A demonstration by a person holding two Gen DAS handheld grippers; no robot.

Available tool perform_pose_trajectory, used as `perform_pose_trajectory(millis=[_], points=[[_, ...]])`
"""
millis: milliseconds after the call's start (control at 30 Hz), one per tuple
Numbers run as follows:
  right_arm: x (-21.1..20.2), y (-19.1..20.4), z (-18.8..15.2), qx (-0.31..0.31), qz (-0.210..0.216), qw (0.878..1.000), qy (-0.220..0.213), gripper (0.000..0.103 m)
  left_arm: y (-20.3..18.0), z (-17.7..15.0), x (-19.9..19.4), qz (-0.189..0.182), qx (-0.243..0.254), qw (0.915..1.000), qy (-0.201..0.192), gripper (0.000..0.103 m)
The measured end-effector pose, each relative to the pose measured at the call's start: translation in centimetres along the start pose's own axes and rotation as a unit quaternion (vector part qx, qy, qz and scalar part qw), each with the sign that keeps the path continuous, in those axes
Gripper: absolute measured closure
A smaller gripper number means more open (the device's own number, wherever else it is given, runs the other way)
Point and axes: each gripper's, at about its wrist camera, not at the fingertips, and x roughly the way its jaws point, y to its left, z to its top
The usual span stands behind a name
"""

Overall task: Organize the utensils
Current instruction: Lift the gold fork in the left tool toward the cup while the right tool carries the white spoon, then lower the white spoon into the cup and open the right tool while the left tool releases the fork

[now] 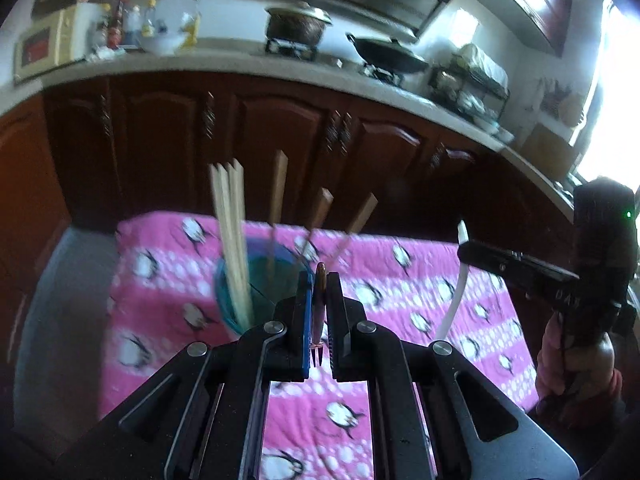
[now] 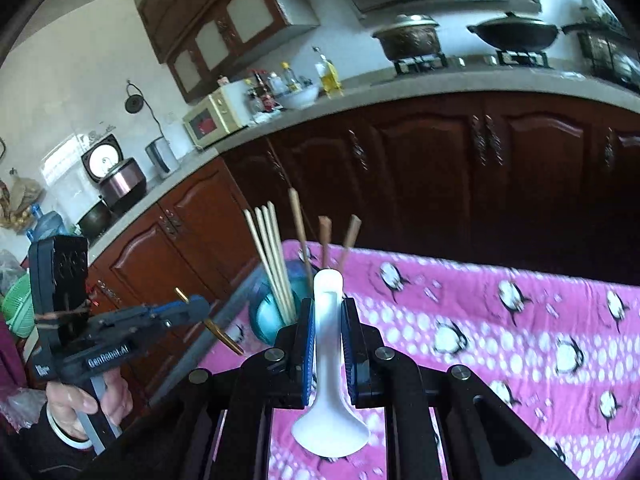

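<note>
In the left wrist view my left gripper [image 1: 320, 280] is shut on a small fork [image 1: 319, 320] with a brown handle, tines toward the camera. Just beyond it a teal cup [image 1: 240, 300] holds several chopsticks [image 1: 232, 232], pale and brown. At the right, my right gripper [image 1: 480, 256] grips a white spoon [image 1: 458, 292]. In the right wrist view the right gripper [image 2: 328, 305] is shut on the white spoon [image 2: 330, 420], bowl toward the camera, handle up. The teal cup [image 2: 266, 316] with chopsticks [image 2: 272, 256] stands just ahead. The left gripper [image 2: 196, 306] carries the fork [image 2: 218, 332] at the left.
A pink penguin-print cloth [image 1: 400, 280] covers the table [image 2: 500, 320]. Behind it run dark wooden cabinets [image 2: 420, 168] under a counter with a lidded pot [image 2: 408, 38], a wok [image 2: 514, 32], bottles [image 2: 328, 70] and a microwave [image 2: 214, 120]. A person's hand [image 2: 80, 404] holds the left gripper's handle.
</note>
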Motion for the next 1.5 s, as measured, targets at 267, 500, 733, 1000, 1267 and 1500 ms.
perform_pose_trajectory(millis=[267, 500, 733, 1000, 1267, 1500], points=[[4.4, 3.9, 2.9, -0.030, 0.018, 0.999, -0.018, 0.091, 2.9, 2.3, 1.7, 0.050, -0.003, 0.9986, -0.013, 0.098], [9.6, 6.5, 3.2, -0.073, -0.011, 0.997, -0.031, 0.091, 4.0, 1.8, 5.5, 0.067, -0.003, 0.9977, 0.010, 0.098], [13.4, 6.2, 1.7, -0.090, -0.021, 0.996, -0.014, 0.091, 4.8, 1.0, 7.3, 0.068, -0.013, 0.9973, 0.022, 0.098], [14.2, 5.1, -0.1, -0.085, 0.001, 0.996, 0.026, 0.091, 5.2, 0.2, 9.0, 0.074, -0.024, 0.9963, 0.038, 0.098], [14.3, 3.5, -2.3, -0.062, 0.002, 0.995, 0.079, 0.090, 5.7, -1.2, 11.0, 0.082, -0.045, 0.9935, 0.065, 0.098], [11.1, 1.5, -2.6, -0.026, -0.002, 0.998, 0.064, 0.069, 5.6, -1.4, 10.1, 0.083, -0.055, 0.9934, 0.058, 0.081]])
